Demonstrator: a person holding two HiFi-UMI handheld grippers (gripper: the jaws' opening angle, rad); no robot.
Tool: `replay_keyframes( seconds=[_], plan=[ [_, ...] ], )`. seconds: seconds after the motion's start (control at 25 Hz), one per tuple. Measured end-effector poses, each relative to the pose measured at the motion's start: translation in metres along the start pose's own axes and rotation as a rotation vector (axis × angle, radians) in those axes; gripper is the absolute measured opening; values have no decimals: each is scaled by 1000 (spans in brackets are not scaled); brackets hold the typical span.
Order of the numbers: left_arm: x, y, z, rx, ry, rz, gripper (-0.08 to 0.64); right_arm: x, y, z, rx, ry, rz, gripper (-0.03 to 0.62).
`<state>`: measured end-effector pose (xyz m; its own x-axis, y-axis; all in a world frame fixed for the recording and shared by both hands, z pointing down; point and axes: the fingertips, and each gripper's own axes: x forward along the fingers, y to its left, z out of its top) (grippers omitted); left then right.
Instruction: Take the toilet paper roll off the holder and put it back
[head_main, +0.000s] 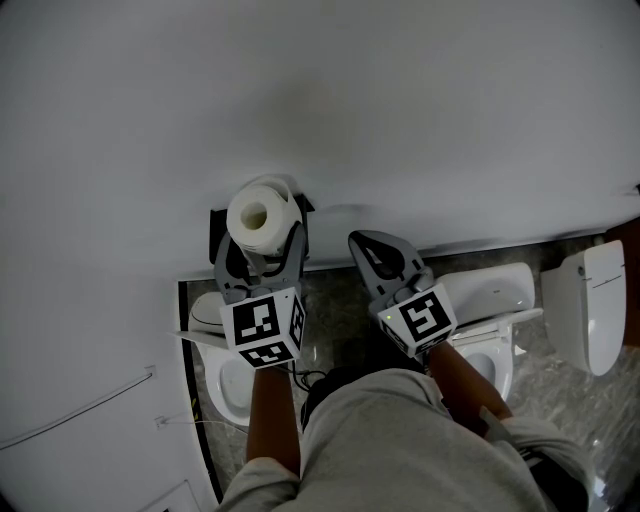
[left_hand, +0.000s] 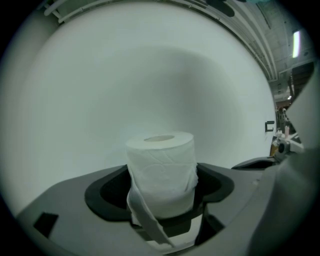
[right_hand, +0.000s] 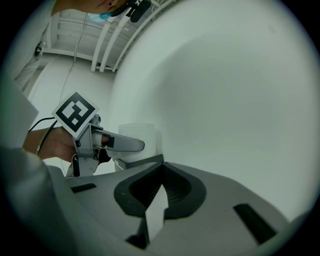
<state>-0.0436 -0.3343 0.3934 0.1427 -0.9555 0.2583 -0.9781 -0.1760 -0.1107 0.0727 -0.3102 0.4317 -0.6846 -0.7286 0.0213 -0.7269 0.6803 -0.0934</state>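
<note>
While the left gripper (head_main: 262, 236) pinches the toilet paper roll (left_hand: 161, 170) between its wide jaws, the roll stands upright, core opening upward; the right gripper (right_hand: 161, 169), to its right, is pressed together on nothing.

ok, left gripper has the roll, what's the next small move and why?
Probably ease the left gripper toward the wall to reseat the toilet paper roll on the black holder: the roll looks clamped, free of it.

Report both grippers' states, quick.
Left gripper: closed on the roll.
Right gripper: closed, holding nothing.
</note>
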Motion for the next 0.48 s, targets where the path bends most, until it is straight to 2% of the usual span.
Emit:
replay_keyframes(
  seconds=[0.28,0.48],
  plan=[
    [-12,-2,-8,0,2,-35,390,-1,8,-1,3,11,-15,5],
    [-31,3,-11,-18,-20,-71,390,-2,26,3,-38,27,-16,5]
  ],
)
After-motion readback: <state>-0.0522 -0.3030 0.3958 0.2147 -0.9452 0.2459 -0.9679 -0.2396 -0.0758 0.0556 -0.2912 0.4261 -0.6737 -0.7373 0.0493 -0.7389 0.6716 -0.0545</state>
